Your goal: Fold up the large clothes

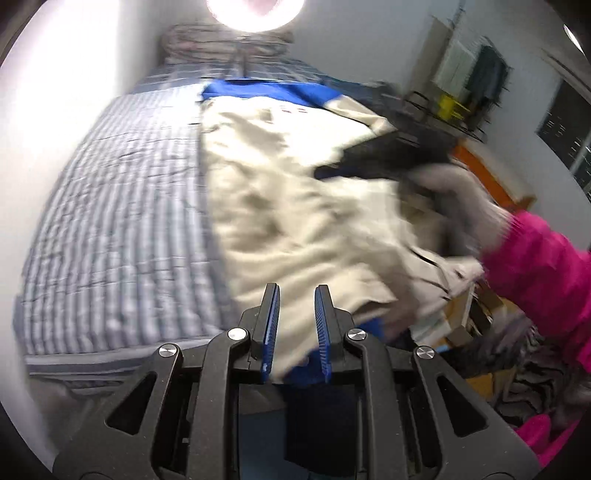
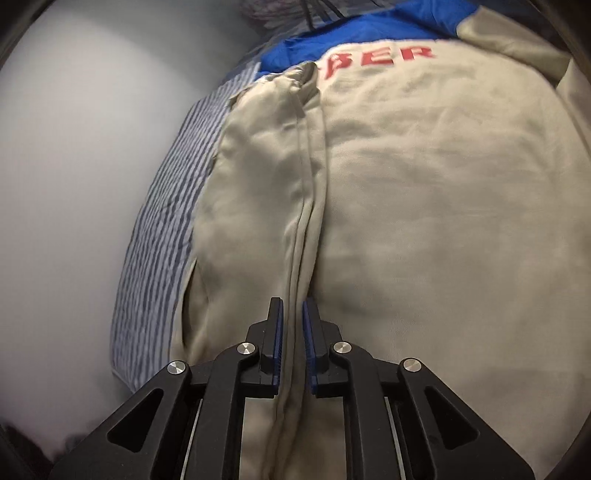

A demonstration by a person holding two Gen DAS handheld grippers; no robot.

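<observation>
Lying spread over a blue-and-white striped bed cover (image 1: 110,206) is a large beige fabric jacket with a blue yoke and red lettering (image 2: 443,192); it is covering the right part of the bed in both wrist views.

Left gripper (image 1: 296,291): black frame, blue ribbed pads, jaws standing a little apart. A hem of the beige garment with a blue edge is sitting between the pads low down near their roots. Whether the pads are pressing on it cannot be told; the picture is blurred by motion.

Right gripper (image 2: 293,304): jaws standing narrowly apart, straddling a raised lengthwise fold of the beige cloth that is running up the garment toward the blue yoke. A thin gap is showing on each side between pad and fold, so the pads are reading as released rather than clamped.

In the left wrist view a person's bright pink sleeve (image 1: 543,266) is reaching in from the right, with a dark blurred object just above it over the garment's right side. A round ring lamp (image 1: 255,11) is glaring at the top edge.
</observation>
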